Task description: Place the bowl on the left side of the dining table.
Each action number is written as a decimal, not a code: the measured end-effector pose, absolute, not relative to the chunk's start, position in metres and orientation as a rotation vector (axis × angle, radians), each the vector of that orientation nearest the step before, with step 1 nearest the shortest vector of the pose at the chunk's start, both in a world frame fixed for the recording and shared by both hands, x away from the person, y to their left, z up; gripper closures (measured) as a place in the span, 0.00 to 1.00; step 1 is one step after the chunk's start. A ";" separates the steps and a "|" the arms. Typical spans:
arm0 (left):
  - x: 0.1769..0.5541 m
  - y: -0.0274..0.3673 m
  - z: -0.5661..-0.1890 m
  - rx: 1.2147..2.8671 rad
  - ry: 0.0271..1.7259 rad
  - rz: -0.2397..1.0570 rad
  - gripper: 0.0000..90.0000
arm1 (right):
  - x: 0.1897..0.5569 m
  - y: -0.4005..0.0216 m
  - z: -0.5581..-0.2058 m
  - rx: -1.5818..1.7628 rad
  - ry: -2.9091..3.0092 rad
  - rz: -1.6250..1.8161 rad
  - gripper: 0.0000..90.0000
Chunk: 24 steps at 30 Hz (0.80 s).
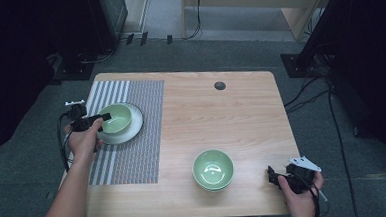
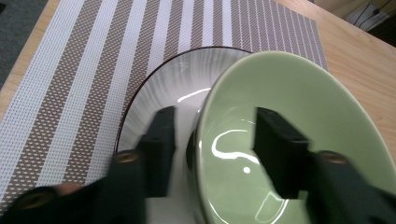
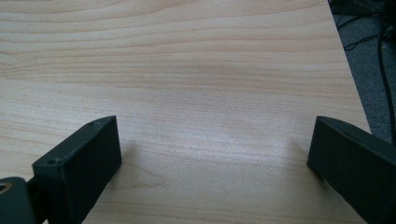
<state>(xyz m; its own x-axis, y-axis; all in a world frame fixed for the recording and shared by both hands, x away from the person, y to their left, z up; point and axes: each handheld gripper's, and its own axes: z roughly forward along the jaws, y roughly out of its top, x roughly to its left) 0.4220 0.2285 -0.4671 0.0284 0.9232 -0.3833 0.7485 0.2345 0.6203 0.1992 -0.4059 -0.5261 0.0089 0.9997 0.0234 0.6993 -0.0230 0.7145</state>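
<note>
A pale green bowl (image 1: 116, 117) sits on a white plate (image 1: 133, 129) on the striped placemat (image 1: 138, 146) at the table's left. My left gripper (image 1: 103, 117) straddles the bowl's near-left rim. In the left gripper view, one jaw stands outside the bowl (image 2: 299, 102) over the plate (image 2: 159, 88) and the other inside, with gaps to the wall, so the left gripper (image 2: 215, 114) is open. A second green bowl (image 1: 213, 168) stands near the front middle. My right gripper (image 1: 271, 175) rests open near the front right corner, to the right of that bowl; the right gripper (image 3: 215, 128) has bare wood between its jaws.
The wooden table (image 1: 222, 122) has a round dark cable hole (image 1: 220, 85) at the back. The right table edge (image 3: 348, 60) runs close to the right gripper, with grey floor and cables beyond. Dark equipment stands around the table.
</note>
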 end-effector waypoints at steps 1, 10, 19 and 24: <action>0.421 0.227 -0.466 1.565 1.738 0.306 0.39 | 0.199 -0.406 -0.526 1.775 1.742 0.757 0.02; 0.406 0.221 -0.460 1.616 1.639 0.409 0.25 | 0.199 -0.405 -0.526 1.777 1.754 0.755 0.00; 0.385 0.225 -0.449 1.576 1.533 0.490 0.20 | 0.200 -0.405 -0.526 1.776 1.757 0.757 0.00; 0.375 0.227 -0.449 1.576 1.518 0.524 0.20 | 0.200 -0.405 -0.526 1.775 1.758 0.756 0.00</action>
